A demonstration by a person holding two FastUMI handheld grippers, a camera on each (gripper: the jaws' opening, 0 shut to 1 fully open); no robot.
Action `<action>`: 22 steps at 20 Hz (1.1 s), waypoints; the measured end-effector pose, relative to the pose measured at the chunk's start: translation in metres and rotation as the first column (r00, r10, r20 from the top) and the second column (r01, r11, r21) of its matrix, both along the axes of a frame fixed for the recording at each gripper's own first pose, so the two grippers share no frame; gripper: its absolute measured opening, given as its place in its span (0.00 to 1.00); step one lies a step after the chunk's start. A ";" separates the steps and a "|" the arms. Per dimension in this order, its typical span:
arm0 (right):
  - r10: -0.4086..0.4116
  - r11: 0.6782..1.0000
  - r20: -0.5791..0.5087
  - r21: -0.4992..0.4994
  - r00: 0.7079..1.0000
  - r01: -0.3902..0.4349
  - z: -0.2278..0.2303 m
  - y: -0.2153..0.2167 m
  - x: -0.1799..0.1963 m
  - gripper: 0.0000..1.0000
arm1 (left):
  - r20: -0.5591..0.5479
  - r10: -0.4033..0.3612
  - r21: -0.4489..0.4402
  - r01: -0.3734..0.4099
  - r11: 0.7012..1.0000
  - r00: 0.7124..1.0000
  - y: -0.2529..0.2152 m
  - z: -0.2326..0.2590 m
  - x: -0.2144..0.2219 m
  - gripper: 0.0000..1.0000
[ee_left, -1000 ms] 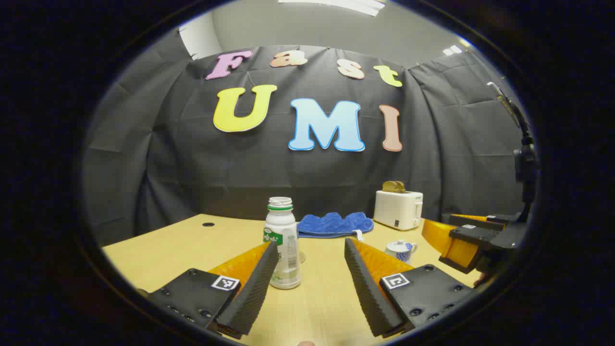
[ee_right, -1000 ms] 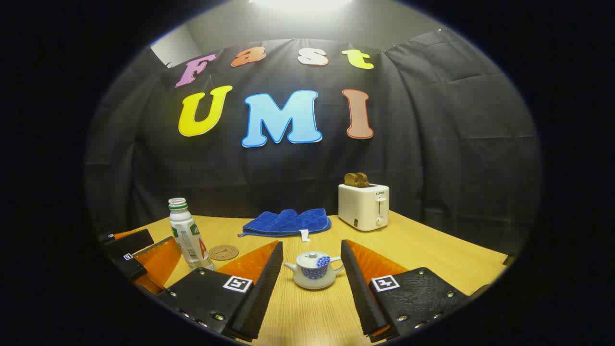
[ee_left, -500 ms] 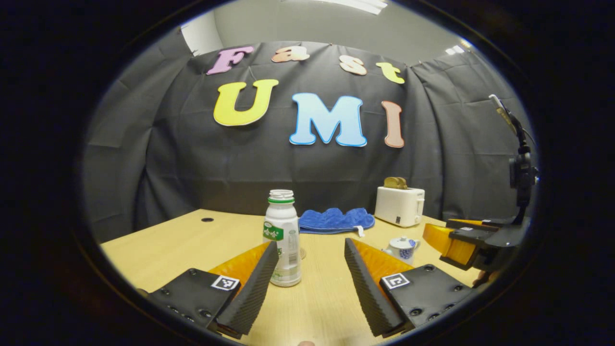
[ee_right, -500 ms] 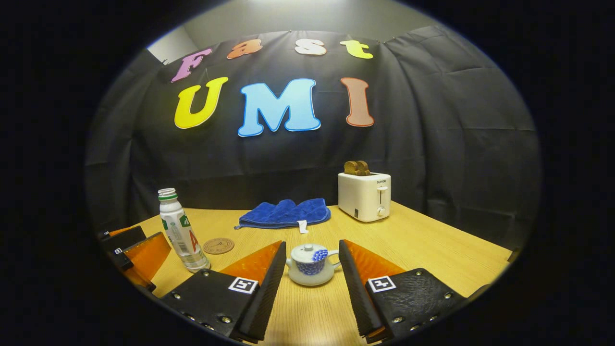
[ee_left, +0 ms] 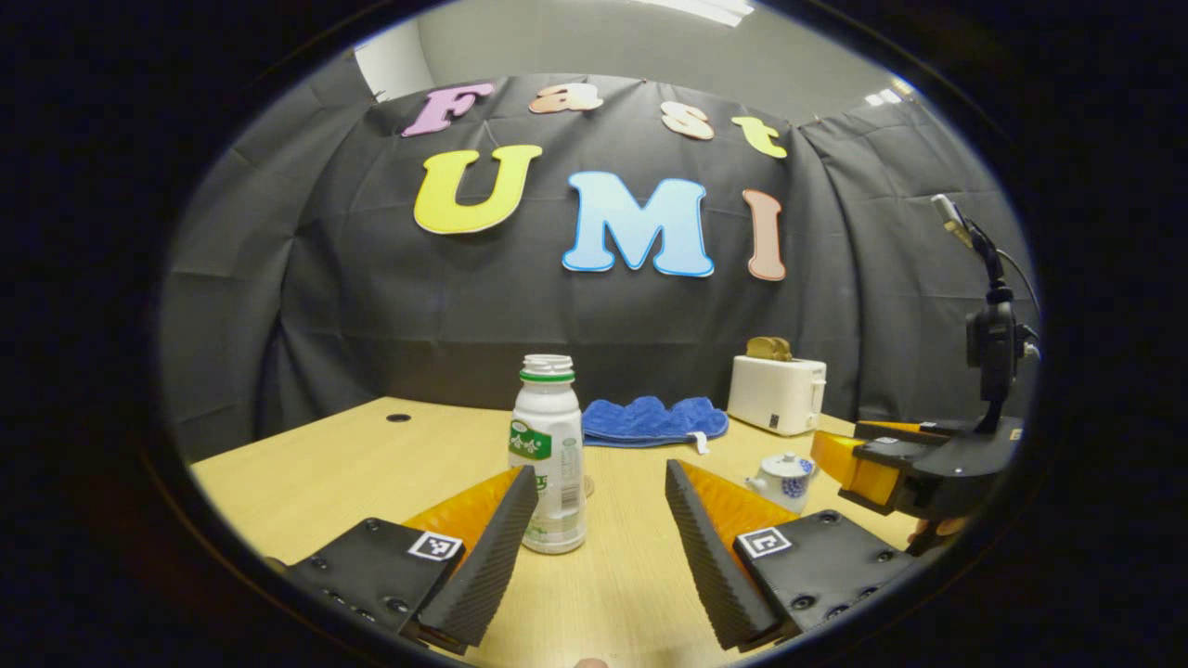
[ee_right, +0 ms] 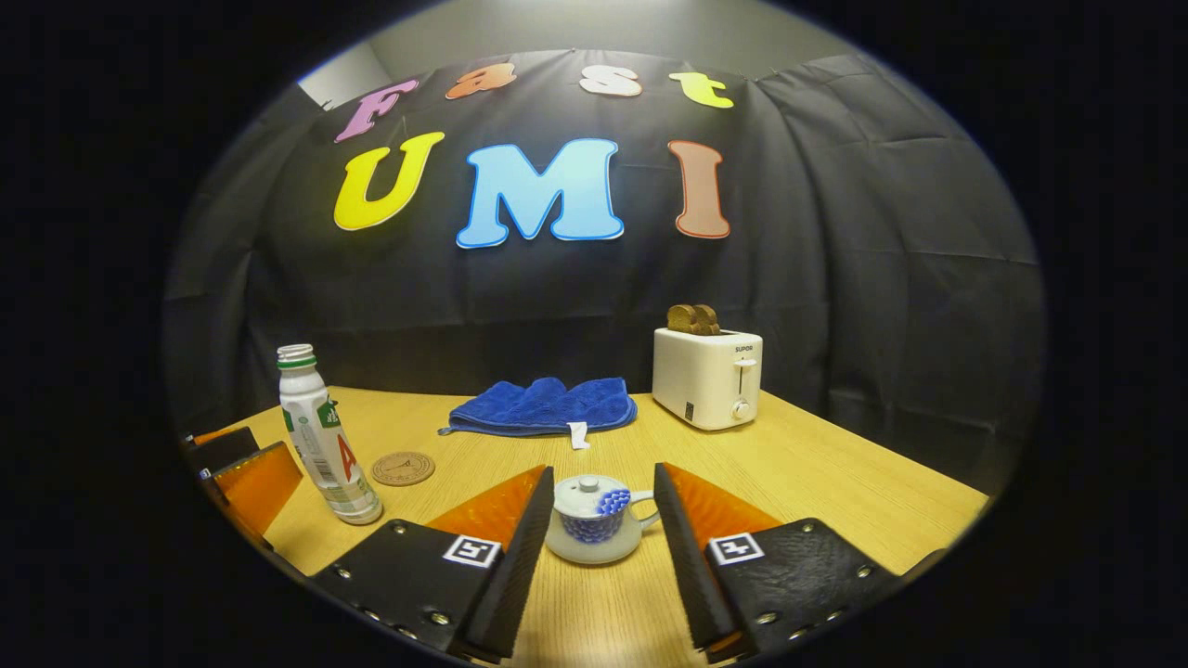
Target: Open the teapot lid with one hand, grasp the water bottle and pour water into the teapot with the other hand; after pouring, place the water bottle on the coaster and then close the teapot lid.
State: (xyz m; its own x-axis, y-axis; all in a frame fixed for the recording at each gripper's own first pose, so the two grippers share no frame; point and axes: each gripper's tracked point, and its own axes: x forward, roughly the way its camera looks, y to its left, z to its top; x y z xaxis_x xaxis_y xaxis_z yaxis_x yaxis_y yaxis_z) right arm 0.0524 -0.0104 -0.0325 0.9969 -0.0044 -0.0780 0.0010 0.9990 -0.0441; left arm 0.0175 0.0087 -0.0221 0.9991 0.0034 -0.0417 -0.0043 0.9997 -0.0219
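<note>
right gripper (ee_right: 599,547) fingers spread, teapot (ee_right: 594,535) on table between them, lid on | small ceramic, fragile (likely slick): pinch lid knob (ee_right: 588,483) | left gripper (ee_left: 594,547) fingers apart, water bottle (ee_left: 549,455) upright ahead, uncapped, light: grip mid-body | coaster (ee_right: 404,468) beyond

On the wooden table (ee_right: 835,482), the round cork coaster (ee_right: 403,468) lies just right of the upright plastic water bottle (ee_right: 320,436). The small lidded ceramic teapot (ee_right: 594,521) stands farther right. Behind it lies a folded cloth (ee_right: 543,406), seemingly beside the boxy toaster (ee_right: 707,378).
</note>
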 end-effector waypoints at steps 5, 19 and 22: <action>0.028 0.999 -0.026 -0.043 0.999 -0.029 -0.007 0.006 0.027 0.58 | -0.008 0.005 -0.009 -0.005 1.000 1.000 0.006 -0.005 0.004 0.96; 0.062 0.997 -0.087 -0.047 0.994 -0.066 -0.030 0.017 0.062 0.31 | -0.015 0.002 -0.029 -0.003 1.000 1.000 0.016 -0.010 0.010 0.96; 0.061 0.997 -0.092 -0.051 0.994 -0.066 -0.030 0.016 0.062 0.32 | -0.004 -0.002 -0.033 0.002 0.999 1.000 0.016 -0.008 0.009 0.96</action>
